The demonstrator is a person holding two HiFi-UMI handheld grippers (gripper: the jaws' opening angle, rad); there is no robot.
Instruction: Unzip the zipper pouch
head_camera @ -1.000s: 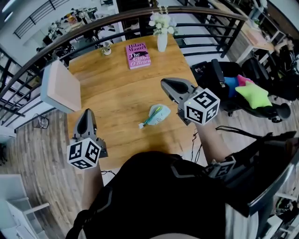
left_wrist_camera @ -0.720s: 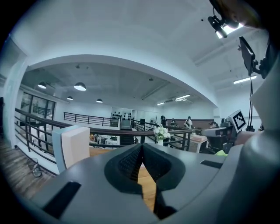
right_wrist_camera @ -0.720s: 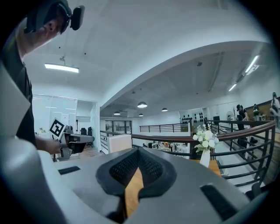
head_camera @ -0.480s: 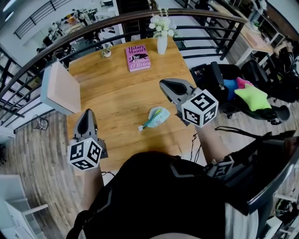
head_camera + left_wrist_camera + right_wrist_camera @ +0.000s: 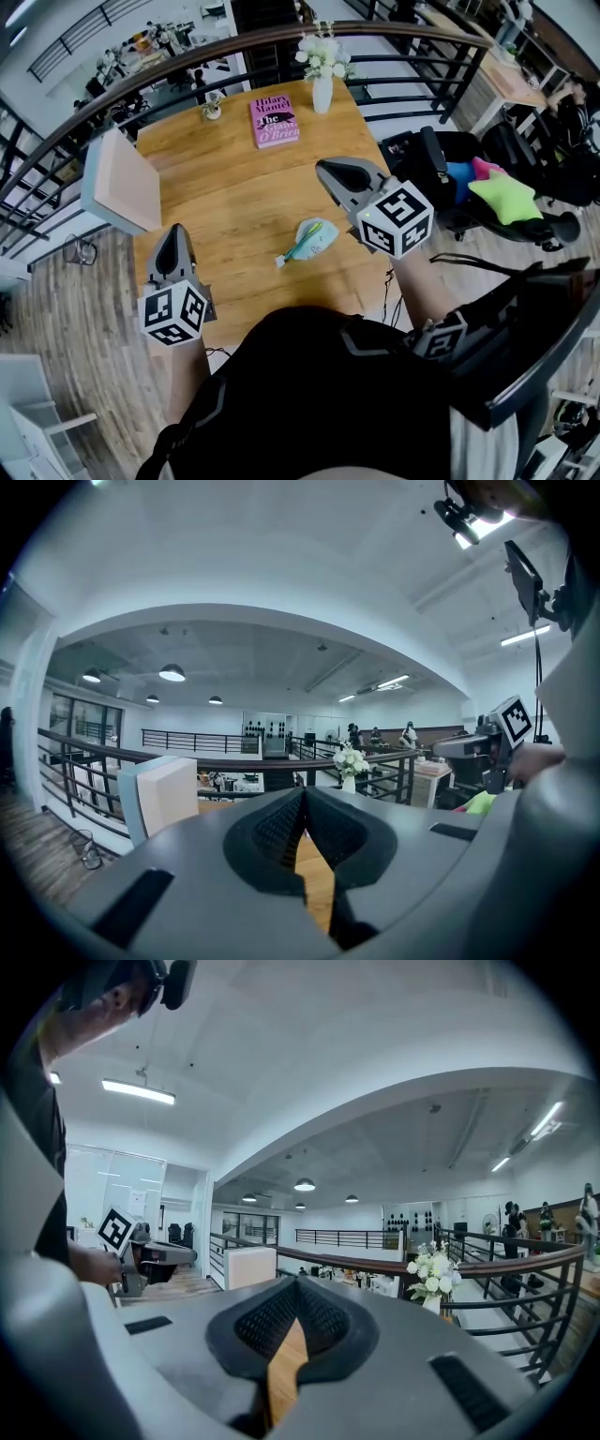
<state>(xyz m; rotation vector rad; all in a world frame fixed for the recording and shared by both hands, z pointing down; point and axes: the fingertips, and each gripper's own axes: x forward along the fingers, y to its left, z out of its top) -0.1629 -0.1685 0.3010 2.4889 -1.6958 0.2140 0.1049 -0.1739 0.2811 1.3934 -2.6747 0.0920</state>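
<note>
Table (image 5: 234,197): wooden, carries the items below

Zipper pouch (image 5: 312,239): pale blue-green, lying flat towards the table's near edge and between your two tools, touched by neither; you cannot tell from here whether its zip is done up

Your left hand-held gripper (image 5: 175,230): jaws closed together, nothing between them, held above the table's near left corner, well apart from the pouch

Your right hand-held gripper (image 5: 326,169): jaws closed, empty, held just beyond the pouch

Pink book (image 5: 274,120): at the far side, cover up

White vase of flowers (image 5: 322,89): just beside the book, upright
</note>
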